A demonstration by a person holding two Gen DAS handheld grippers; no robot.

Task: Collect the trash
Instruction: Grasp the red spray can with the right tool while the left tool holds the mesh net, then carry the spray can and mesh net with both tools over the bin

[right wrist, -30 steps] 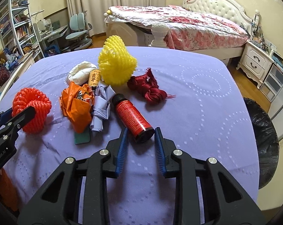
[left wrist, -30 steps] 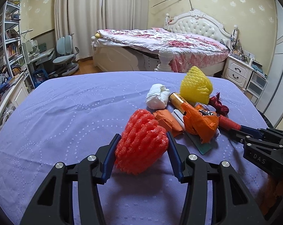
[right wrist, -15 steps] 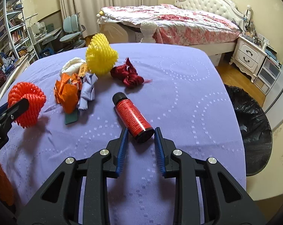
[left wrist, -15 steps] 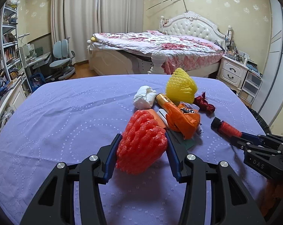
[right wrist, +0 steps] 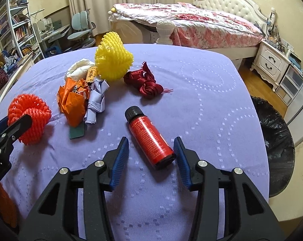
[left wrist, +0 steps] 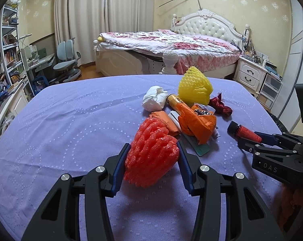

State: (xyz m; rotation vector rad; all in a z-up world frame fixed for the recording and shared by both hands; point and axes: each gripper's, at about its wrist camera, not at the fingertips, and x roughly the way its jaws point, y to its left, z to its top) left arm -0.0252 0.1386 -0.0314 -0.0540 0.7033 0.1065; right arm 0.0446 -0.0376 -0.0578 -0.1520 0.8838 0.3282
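Right now two hand-held grippers work over a table covered in a lilac cloth (right wrist: pixel 211 92). The right gripper (right wrist: pixel 151 156) has its jaws opening, and the red bottle (right wrist: pixel 149 138) lies flat on the cloth between them, clear of both pads. The bottle's long axis runs diagonally, black cap pointing away and left toward the litter pile, base near the right pad. Being round and on its side, it could roll or get nudged away if one pad strikes it first on the next close. The left gripper (left wrist: pixel 151 164) is closed about halfway on a red foam fruit net (left wrist: pixel 151 150), both pads pressing its sides; the soft net could squash and slip out. A bin lined with a black bag (right wrist: pixel 276 146) stands beyond the table's right edge.
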